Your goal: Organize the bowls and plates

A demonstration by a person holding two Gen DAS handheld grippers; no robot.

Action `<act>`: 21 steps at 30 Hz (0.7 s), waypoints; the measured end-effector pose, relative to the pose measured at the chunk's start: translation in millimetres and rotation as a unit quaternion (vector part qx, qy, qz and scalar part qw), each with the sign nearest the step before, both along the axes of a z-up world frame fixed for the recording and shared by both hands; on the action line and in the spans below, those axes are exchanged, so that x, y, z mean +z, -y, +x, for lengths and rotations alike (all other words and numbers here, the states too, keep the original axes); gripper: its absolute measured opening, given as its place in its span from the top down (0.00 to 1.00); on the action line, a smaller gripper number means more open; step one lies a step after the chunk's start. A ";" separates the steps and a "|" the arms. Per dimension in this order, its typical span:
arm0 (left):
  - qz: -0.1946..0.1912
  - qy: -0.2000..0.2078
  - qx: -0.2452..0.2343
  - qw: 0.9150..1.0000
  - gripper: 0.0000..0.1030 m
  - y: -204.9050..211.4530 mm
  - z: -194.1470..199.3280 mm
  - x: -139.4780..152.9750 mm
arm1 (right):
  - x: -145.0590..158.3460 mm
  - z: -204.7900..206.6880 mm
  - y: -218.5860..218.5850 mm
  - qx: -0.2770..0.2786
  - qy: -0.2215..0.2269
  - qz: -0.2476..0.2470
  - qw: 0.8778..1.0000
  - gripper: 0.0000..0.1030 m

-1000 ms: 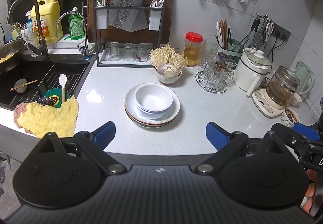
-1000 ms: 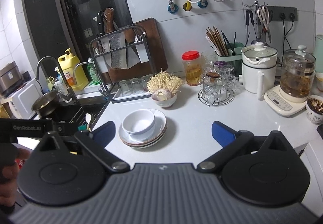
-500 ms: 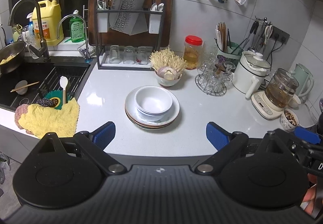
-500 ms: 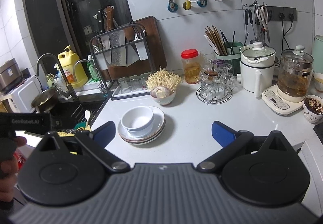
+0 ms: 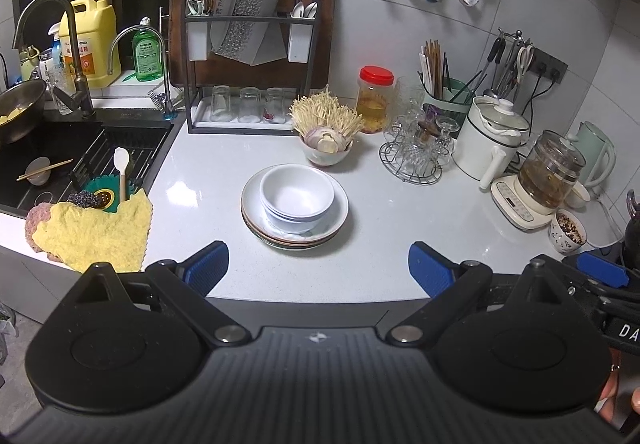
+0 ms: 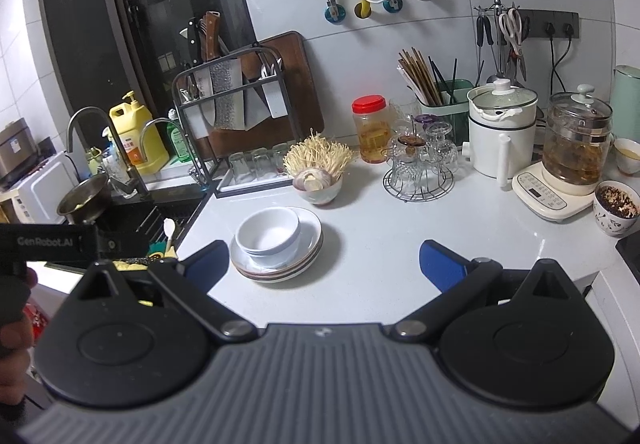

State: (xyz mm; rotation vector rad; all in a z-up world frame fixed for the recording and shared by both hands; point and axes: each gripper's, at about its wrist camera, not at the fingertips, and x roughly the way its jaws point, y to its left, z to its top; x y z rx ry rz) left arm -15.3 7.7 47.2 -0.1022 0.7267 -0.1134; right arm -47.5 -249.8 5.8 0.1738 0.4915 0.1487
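Note:
White bowls (image 5: 297, 198) (image 6: 268, 232) are nested on a stack of plates (image 5: 340, 216) (image 6: 310, 244) in the middle of the white counter. My left gripper (image 5: 318, 270) hangs open above the counter's front edge, short of the stack, with nothing between its blue pads. Slightly right of the stack and equally far back, my right gripper (image 6: 320, 264) is also open and holds nothing. The right gripper's blue tip (image 5: 600, 270) shows at the right edge of the left wrist view.
A bowl of mushrooms and onion (image 5: 326, 142) stands just behind the stack. A knife and glass rack (image 5: 248, 56) lines the wall; a glass holder (image 5: 418, 154), white pot (image 5: 490, 138) and kettle (image 5: 550, 172) sit right. The sink (image 5: 60, 160) and yellow cloth (image 5: 92, 232) lie left.
Both grippers have drawn back and up a little from the counter, so the stack looks slightly smaller and lower. Both stay open. Nothing on the counter has moved.

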 end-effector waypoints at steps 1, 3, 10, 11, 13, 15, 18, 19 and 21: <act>-0.001 0.000 -0.001 1.000 0.05 0.1 -0.6 -0.2 | 0.1 -0.4 -0.1 0.000 0.000 0.000 1.000 0.00; -0.002 -0.001 -0.002 1.000 0.04 0.9 -1.6 -0.3 | 0.1 -0.4 0.3 0.000 0.001 -0.001 1.000 0.00; -0.001 -0.004 -0.005 1.000 0.04 1.7 -3.2 -1.5 | 0.0 -1.8 1.0 0.000 0.002 0.000 1.000 0.00; 0.000 -0.004 -0.006 1.000 0.04 1.8 -3.4 -1.6 | 0.0 -1.9 1.0 0.000 0.002 0.000 1.000 0.00; 0.000 -0.005 -0.006 1.000 0.04 2.1 -3.7 -2.0 | 0.1 -2.6 0.6 -0.001 0.002 0.001 1.000 0.00; -0.001 -0.005 -0.008 1.000 0.04 2.4 -3.9 -2.2 | 0.1 -2.5 0.7 -0.001 0.002 0.001 1.000 0.00; -0.002 -0.007 -0.010 1.000 0.04 2.1 -4.9 -3.1 | 0.1 -2.5 0.8 -0.001 0.002 0.001 1.000 0.00; -0.002 -0.007 -0.010 1.000 0.04 2.0 -5.1 -3.3 | 0.0 -2.6 0.8 0.000 0.002 0.001 1.000 0.00; -0.001 -0.007 -0.010 1.000 0.04 2.1 -5.1 -3.4 | -0.5 -2.7 0.9 0.001 0.002 0.000 1.000 0.00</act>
